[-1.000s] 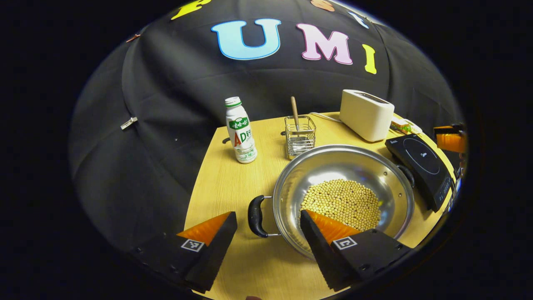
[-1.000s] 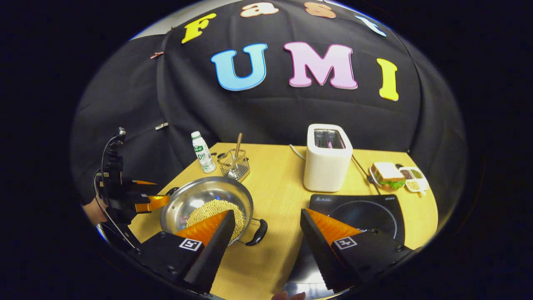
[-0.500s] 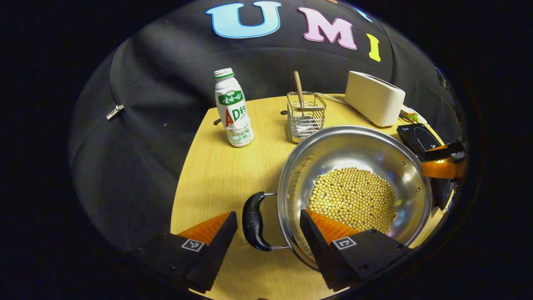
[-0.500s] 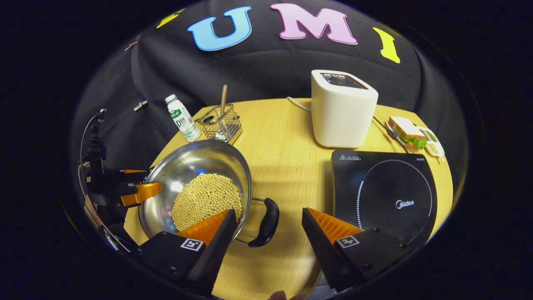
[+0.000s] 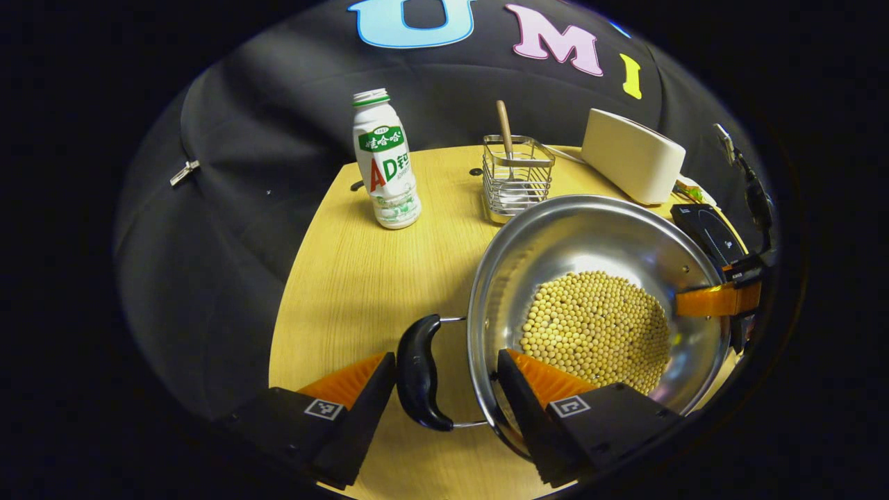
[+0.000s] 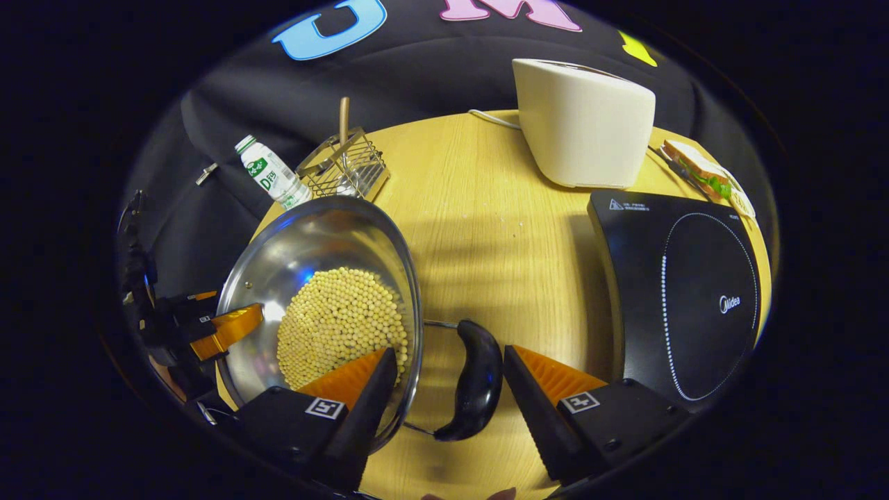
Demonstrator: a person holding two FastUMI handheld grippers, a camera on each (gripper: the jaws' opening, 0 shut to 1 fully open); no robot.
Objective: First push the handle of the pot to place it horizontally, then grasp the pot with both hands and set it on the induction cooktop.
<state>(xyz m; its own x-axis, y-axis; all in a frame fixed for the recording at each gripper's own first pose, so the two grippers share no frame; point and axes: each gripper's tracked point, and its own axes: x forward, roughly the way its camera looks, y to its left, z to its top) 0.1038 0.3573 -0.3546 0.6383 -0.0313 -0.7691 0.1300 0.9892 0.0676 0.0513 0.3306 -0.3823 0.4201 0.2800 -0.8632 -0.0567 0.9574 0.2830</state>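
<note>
Left gripper (image 5: 444,375) jaws apart around pot (image 5: 597,305) handle (image 5: 419,373); right gripper (image 6: 448,375) likewise, nothing clamped. Risk: uneven lift tilts pot, beans (image 6: 340,323) spill.

Black cloth wall (image 5: 229,180) behind wooden table (image 6: 500,229)

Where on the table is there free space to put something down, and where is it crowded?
Bare wood lies between the pot and the cooktop, in front of the toaster. More lies left of the pot, below the bottle. The back is crowded: bottle, wire basket, toaster.
</note>
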